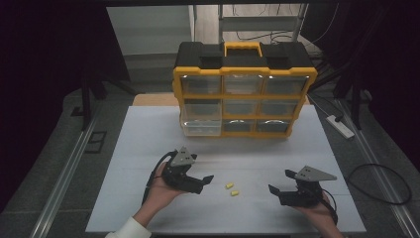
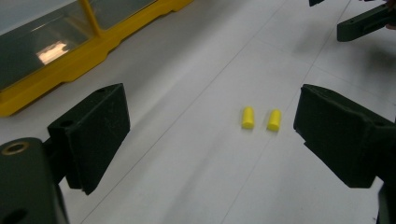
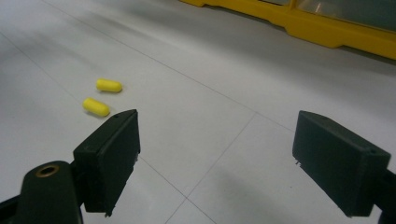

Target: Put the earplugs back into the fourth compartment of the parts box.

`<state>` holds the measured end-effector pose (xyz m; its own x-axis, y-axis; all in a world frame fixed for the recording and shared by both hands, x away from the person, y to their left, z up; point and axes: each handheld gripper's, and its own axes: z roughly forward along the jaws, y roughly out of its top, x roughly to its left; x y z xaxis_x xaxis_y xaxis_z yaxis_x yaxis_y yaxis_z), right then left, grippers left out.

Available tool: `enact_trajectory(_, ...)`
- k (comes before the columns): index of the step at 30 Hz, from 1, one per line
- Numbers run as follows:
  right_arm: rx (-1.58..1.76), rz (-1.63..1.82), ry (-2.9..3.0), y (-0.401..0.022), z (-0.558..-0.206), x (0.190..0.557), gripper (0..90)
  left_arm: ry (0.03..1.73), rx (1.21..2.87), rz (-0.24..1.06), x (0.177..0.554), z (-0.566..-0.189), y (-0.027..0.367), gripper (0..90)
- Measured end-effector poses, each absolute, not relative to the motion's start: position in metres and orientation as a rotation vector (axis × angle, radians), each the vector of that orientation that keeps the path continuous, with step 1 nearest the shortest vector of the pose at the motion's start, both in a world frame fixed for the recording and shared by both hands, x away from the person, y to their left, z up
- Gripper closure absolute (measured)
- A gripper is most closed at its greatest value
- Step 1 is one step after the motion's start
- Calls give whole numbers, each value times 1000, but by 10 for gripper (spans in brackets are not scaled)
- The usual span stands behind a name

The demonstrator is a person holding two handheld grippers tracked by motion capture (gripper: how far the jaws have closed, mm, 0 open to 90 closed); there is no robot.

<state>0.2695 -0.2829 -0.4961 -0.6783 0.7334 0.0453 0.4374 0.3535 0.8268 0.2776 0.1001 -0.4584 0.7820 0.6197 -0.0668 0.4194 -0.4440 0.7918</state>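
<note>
From the high view, the left hand (image 1: pixel 161 191) comes up from the tabletop's (image 1: pixel 148 134) near edge, palm up, cradling the left gripper (image 1: pixel 207 179) with its jaws released and aimed toward the right. The right hand (image 1: pixel 317 208) mirrors it near the near right corner, the right gripper (image 1: pixel 280 181) spread wide and aimed left. Between them lie two yellow earplugs (image 1: pixel 231 189), close together near the middle of the near edge. A yellow-and-black drawer organizer (image 1: pixel 245 94) stands at the far edge.

In the left gripper view, the earplugs (image 2: pixel 261 119) lie side by side, apart, long axes parallel and running away from the camera, between the parted jaws.

In the right gripper view, the earplugs (image 3: pixel 102 95) lie left of the open jaws, long axes roughly crosswise.
</note>
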Motion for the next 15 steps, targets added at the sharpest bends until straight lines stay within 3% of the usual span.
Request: enact_trajectory(15,1029,1226,2293,-282,-497,270,164,775,2206,221,297,-471,65,123)
